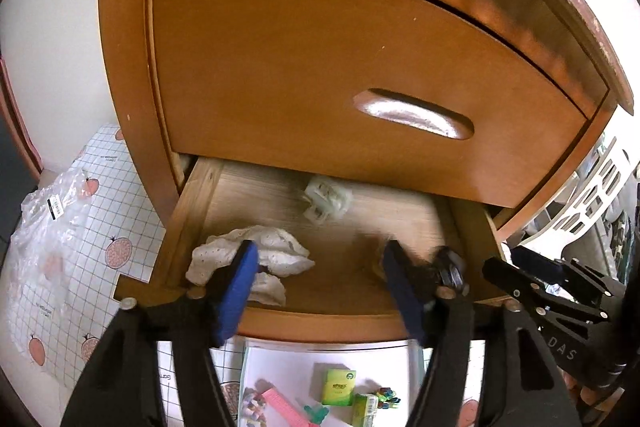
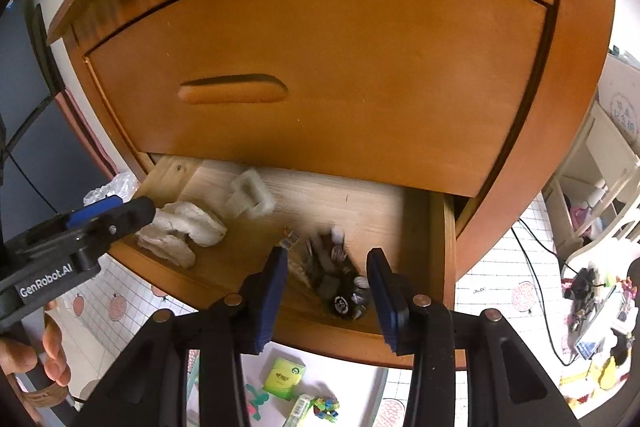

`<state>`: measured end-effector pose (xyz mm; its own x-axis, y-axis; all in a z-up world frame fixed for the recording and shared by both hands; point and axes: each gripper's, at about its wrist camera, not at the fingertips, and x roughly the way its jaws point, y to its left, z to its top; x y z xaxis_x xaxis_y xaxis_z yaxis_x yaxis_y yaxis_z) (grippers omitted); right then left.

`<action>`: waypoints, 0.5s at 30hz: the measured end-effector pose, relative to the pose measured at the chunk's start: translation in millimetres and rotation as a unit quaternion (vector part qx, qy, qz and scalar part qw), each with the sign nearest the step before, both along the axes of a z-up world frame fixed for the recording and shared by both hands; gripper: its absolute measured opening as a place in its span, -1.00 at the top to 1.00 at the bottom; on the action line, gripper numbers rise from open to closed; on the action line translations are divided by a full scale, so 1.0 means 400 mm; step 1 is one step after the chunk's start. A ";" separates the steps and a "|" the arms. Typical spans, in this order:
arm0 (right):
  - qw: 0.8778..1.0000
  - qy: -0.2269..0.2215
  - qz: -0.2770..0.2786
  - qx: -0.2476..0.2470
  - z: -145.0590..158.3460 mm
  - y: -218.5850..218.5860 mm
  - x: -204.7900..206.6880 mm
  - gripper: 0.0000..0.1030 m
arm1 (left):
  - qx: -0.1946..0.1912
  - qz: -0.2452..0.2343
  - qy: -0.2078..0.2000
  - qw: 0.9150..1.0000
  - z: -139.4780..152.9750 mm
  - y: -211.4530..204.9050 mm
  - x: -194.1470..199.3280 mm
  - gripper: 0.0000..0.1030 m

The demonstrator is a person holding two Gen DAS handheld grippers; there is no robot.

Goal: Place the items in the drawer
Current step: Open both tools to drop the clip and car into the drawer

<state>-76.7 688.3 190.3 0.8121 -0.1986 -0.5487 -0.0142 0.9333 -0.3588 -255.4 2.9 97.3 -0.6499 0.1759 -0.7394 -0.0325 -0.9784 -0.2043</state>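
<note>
Left gripper [image 1: 320, 287]: jaws spread, nothing pinched; its left pad overlaps the white cloth [image 1: 276, 255] in view, contact unclear. Right gripper [image 2: 328, 291]: jaws apart, the dark bundle [image 2: 340, 283] lying between them on the drawer floor, pads not pressing it. Both hang over the open drawer [image 1: 320, 323], lower one of a brown wooden cabinet [image 1: 132, 39]. Cloth sits front-left in the drawer, bundle front-right, a pale clip-like piece [image 1: 326, 201] farther back toward the middle, blurred. Upper drawer [image 2: 320, 75] closed. On the floor below the drawer front: a green box [image 1: 339, 387], a pink strip [image 1: 282, 405], small coloured bits [image 1: 387, 398]. A crumpled clear bag [image 1: 44, 223] lies on the gridded mat [image 1: 116, 195], left of the cabinet.
</note>
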 end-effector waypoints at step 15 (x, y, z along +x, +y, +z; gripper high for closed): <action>1.000 -0.003 0.001 -0.002 -0.017 -0.022 -0.009 -0.83 | -0.027 0.031 0.014 0.999 -0.017 -0.032 -0.002 -0.94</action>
<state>-80.2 679.5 183.6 0.8155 -0.1980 -0.5438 -0.0151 0.9321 -0.3619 -256.4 -9.9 90.4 -0.6786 0.0963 -0.7282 0.0228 -0.9881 -0.1519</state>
